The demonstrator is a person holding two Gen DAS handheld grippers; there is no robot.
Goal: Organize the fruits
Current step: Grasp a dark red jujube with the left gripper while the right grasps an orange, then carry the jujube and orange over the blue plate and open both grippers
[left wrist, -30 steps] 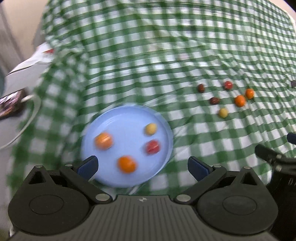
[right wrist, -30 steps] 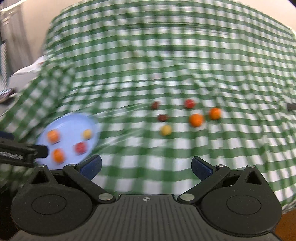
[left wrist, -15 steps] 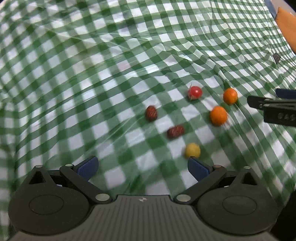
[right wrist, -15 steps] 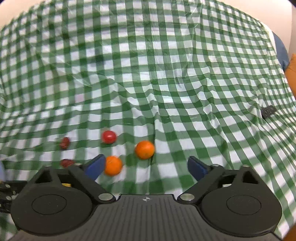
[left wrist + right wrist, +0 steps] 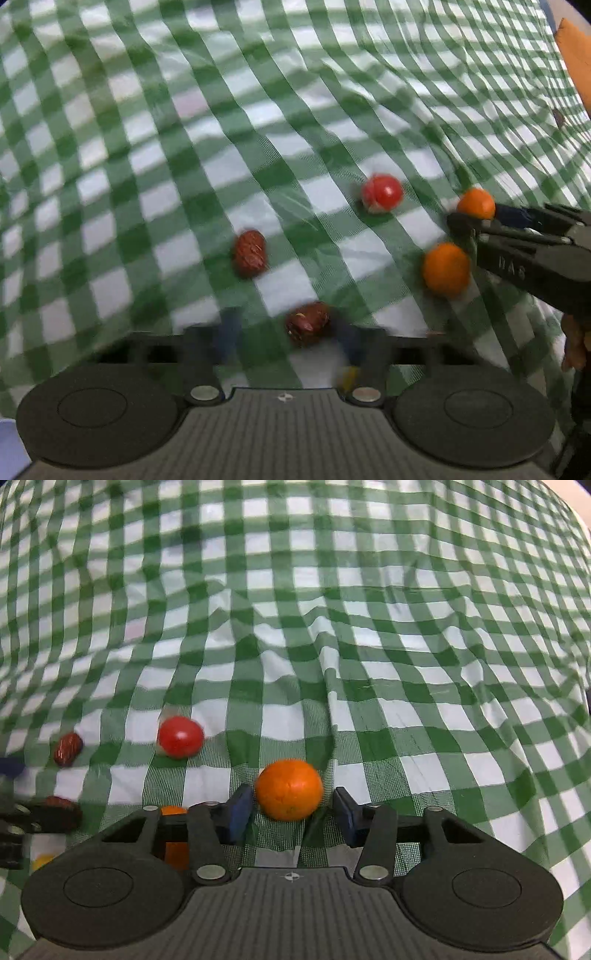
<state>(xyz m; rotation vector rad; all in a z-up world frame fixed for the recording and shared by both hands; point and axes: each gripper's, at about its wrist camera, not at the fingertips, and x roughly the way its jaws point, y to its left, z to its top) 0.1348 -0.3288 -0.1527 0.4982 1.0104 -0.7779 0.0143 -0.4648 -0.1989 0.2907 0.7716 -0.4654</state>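
Loose fruits lie on the green checked cloth. In the left wrist view my left gripper (image 5: 290,338) is open, its blurred fingers on either side of a dark red date (image 5: 307,327). A second date (image 5: 250,253), a red tomato (image 5: 382,192) and two oranges (image 5: 446,269) (image 5: 476,204) lie beyond. In the right wrist view my right gripper (image 5: 293,814) is open around an orange (image 5: 289,788), with small gaps on both sides. The tomato (image 5: 180,736), a date (image 5: 67,748), a second orange (image 5: 173,810) and a yellow fruit (image 5: 43,860) lie to the left.
The cloth (image 5: 332,627) is wrinkled under a clear plastic cover. An orange object (image 5: 574,55) sits at the far right edge. The right gripper's fingers (image 5: 517,243) reach in from the right of the left wrist view. A blue plate's edge (image 5: 9,446) shows bottom left.
Both grippers have moved down and forward to the fruits and their fingers have narrowed. The left now brackets a date, the right an orange. The left view is blurred by motion.
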